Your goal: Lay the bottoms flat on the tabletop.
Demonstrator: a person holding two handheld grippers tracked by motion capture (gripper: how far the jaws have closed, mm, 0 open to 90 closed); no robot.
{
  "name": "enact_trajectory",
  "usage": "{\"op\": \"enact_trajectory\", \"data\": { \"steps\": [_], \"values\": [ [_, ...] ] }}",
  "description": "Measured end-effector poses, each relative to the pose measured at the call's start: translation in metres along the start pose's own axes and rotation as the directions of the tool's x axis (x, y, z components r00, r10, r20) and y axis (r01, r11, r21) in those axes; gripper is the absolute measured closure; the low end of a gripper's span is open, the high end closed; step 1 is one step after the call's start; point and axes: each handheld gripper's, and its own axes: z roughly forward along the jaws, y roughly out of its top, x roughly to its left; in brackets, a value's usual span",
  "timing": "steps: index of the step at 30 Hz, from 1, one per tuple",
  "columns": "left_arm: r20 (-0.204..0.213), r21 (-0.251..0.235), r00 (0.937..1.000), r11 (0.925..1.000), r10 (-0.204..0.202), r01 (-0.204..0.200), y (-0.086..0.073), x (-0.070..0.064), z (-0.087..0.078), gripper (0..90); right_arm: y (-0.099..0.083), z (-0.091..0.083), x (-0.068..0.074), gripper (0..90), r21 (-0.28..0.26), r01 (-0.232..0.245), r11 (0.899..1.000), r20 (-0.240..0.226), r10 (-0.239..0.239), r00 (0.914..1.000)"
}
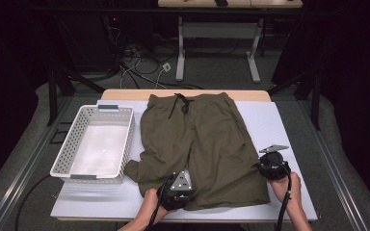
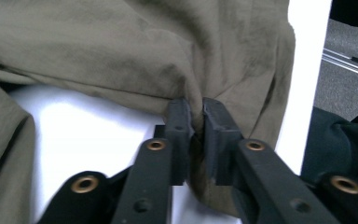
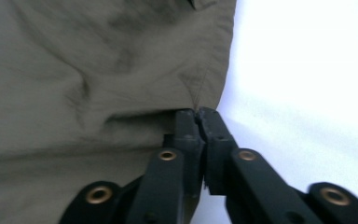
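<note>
Left gripper (image 2: 193, 114), jaws pinched on a fold of the olive shorts (image 1: 202, 144) near the table's (image 1: 289, 130) near edge; right gripper (image 3: 196, 114), jaws clamped on the hem, apparently at the shorts' right edge. The shorts lie spread mid-table, waistband toward the far edge, beside a white basket (image 1: 72, 139) at the left edge.

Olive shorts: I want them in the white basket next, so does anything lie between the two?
Nothing visible does. The olive shorts lie directly beside the white basket, whose inside looks bare. Both grippers, left and right, already pinch the hem.
</note>
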Motion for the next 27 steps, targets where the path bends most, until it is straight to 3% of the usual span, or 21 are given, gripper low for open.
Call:
{"op": "enact_trajectory", "data": {
  "steps": [3, 5, 9, 11, 14, 20, 24, 27],
  "values": [
    [-0.052, 0.001, 0.9986, 0.9999, 0.012, -0.012, 0.002, 0.0, -0.003, 55.8, -0.002, 0.0, -0.003, 76.8, 0.002, -0.013, 1.0, -0.014, 0.013, 0.9998],
    [-0.068, -0.003, 0.9977, 1.0, -0.007, 0.006, 0.002, 0.002, -0.006, 44.6, -0.002, -0.004, -0.005, 73.0, -0.004, -0.027, 1.0, -0.03, 0.027, 0.9992],
    [-0.062, -0.015, 0.9978, 0.9997, -0.022, 0.021, 0.001, 0.005, -0.009, 40.2, -0.005, -0.009, -0.006, 62.6, -0.009, -0.055, 0.998, -0.057, 0.055, 0.9969],
    [-0.042, -0.018, 0.999, 0.9997, -0.014, 0.013, 0.0, 0.004, -0.007, 43.0, -0.007, -0.007, -0.005, 56.0, 0.023, -0.068, 0.997, -0.08, 0.069, 0.9944],
    [-0.014, 0.002, 0.9998, 0.9999, 0.012, -0.012, -0.001, 0.002, 0.0, 50.8, -0.011, 0.002, -0.002, 55.4, 0.08, -0.054, 0.995, -0.097, 0.062, 0.9933],
    [0.007, -0.016, 0.9999, 0.9998, 0.01, -0.01, -0.003, 0.003, 0.008, 76.7, -0.014, 0.003, -0.003, 86.7, 0.064, -0.072, 0.995, -0.131, 0.079, 0.9882],
    [0.008, -0.014, 0.9999, 0.9999, 0.008, -0.008, -0.001, 0.001, 0.007, 85.6, -0.014, -0.001, -0.002, 89.7, 0.082, -0.05, 0.995, -0.103, 0.058, 0.9929],
    [0.028, -0.016, 0.9996, 0.9999, 0.004, -0.004, -0.001, -0.001, 0.005, 86.4, -0.014, -0.012, -0.004, 90.0, 0.08, -0.046, 0.996, -0.07, 0.052, 0.9962]
  ]
}}
